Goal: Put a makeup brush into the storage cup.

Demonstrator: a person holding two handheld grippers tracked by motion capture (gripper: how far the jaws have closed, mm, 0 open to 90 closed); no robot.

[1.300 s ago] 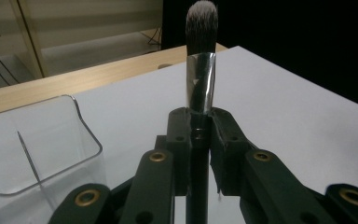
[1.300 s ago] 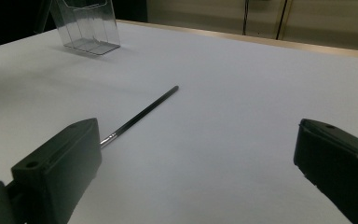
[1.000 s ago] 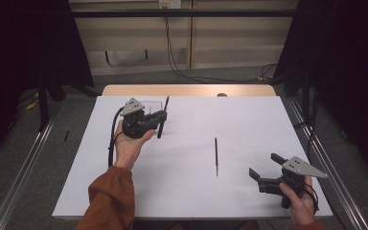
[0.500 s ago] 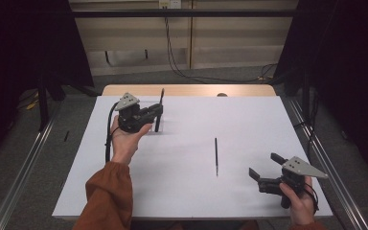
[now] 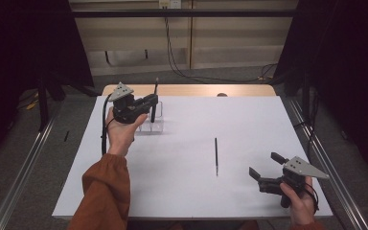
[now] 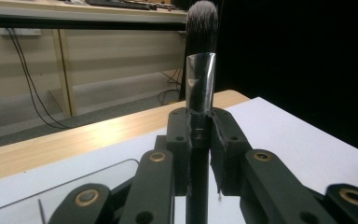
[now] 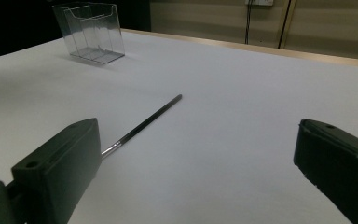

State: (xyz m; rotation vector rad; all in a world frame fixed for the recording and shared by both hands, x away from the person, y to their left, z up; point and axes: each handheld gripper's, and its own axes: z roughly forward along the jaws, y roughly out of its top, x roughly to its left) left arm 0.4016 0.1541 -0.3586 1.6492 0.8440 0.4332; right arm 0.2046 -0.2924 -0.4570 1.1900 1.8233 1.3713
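Brush held upright over the clear holder

The left tool clamps a makeup brush upright above the clear holder; the right tool, jaws wide and empty, sits near a thin brush lying on the worktop.

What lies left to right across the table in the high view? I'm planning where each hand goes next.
Left gripper holding the makeup brush → slim brush lying flat → right gripper, jaws open.
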